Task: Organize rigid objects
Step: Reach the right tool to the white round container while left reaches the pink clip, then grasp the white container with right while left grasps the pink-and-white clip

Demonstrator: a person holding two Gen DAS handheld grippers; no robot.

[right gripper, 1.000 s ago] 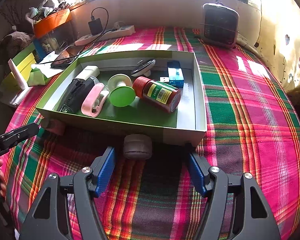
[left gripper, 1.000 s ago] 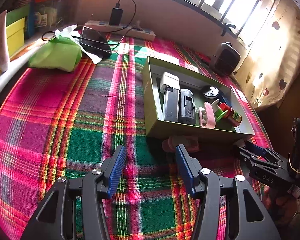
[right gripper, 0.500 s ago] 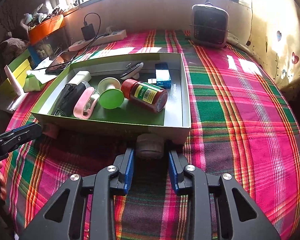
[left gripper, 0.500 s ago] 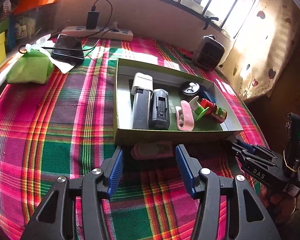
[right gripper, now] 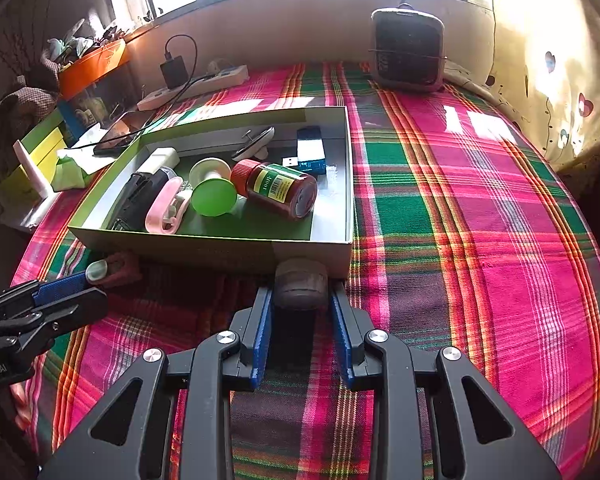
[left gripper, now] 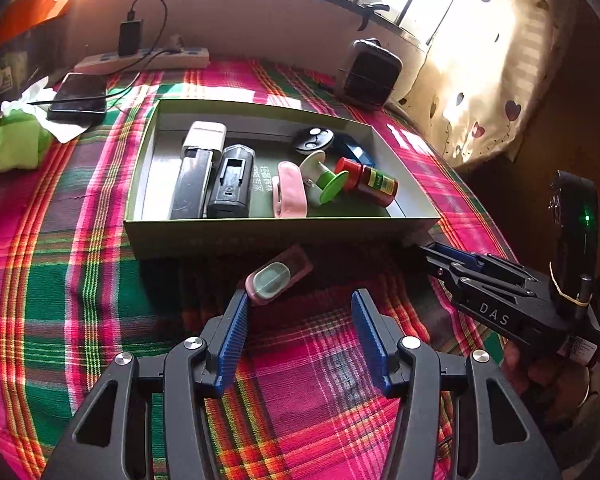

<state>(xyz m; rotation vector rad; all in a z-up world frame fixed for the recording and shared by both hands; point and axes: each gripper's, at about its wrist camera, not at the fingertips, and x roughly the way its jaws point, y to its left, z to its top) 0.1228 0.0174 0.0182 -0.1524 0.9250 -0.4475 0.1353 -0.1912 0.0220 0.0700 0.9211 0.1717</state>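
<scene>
- Plaid cloth (right gripper: 460, 208) in pink, green and orange is covering the surface, and an open green box (left gripper: 260, 232) is sitting on it.
- Inside the box are lying a white-and-silver device (left gripper: 194, 172), a black device (left gripper: 230, 184), a pink clip (left gripper: 288, 196), a green-and-white spool (left gripper: 328, 182), a red-capped bottle (right gripper: 278, 186) on its side, a black round item (left gripper: 314, 140) and a blue stick (right gripper: 310, 148).
- The right gripper (right gripper: 302, 300) is pressing its blue pads against both sides of a small brownish cylinder (right gripper: 300, 284), which is sitting on the cloth right against the box's near wall.
- The left gripper (left gripper: 300, 312) is standing partly open with nothing clamped; a pink case with a pale green end (left gripper: 276, 276) is lying tilted on the cloth just before the box, its near end touching or nearly touching the left pad.
- A phone (left gripper: 78, 98), power strip (left gripper: 144, 60) and small dark heater (right gripper: 408, 50) are sitting beyond the box.
</scene>
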